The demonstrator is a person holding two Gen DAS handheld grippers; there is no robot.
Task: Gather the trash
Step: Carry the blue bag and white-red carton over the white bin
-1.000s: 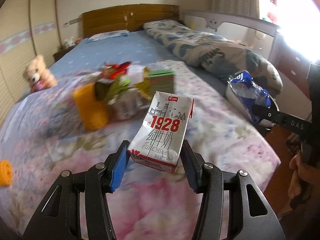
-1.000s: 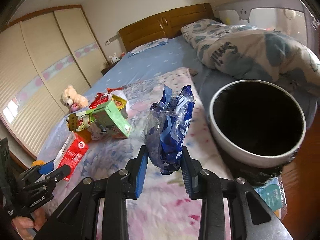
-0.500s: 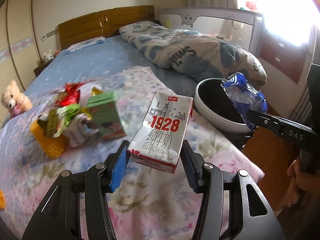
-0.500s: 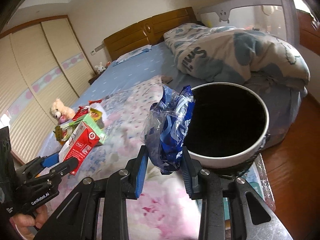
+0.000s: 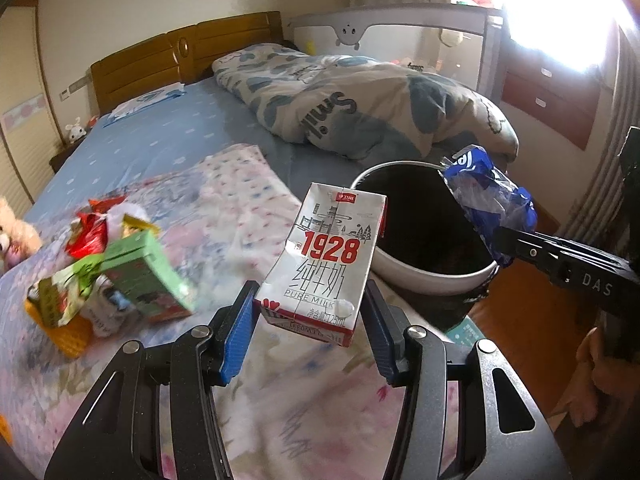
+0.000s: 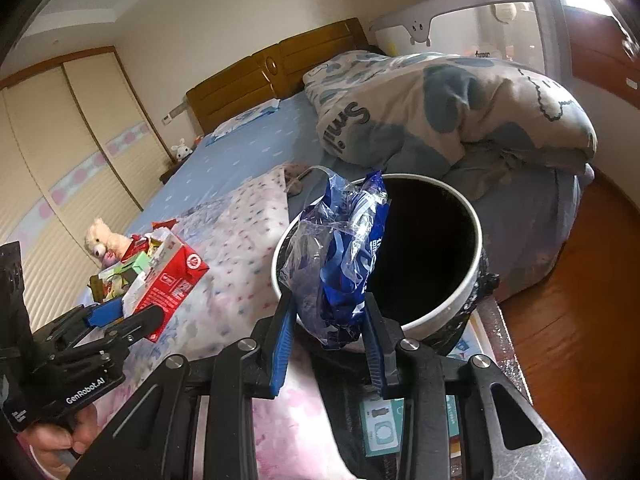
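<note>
Biggest risk here is a miss at the bin [image 5: 432,276]. The carton [image 5: 326,258] hangs over the bedspread [image 5: 248,208], just short of the white rim at about 1 o'clock from it, so letting go this early probably drops it on the bed or bounces it off the rim. It's pinched low and leans, so it could also twist out. The wrapper [image 6: 344,256] is light and crinkly and looks like it sits at the rim's 9 o'clock edge; it may snag a pad or flutter down outside onto the floor.

The left gripper [image 5: 310,330] is roughly half spread, both blue pads pressed on the carton's bottom. The right gripper [image 6: 328,334] is narrower, squeezing the wrapper's lower end. More trash [image 5: 116,280] waits at 9 o'clock of the carton.
</note>
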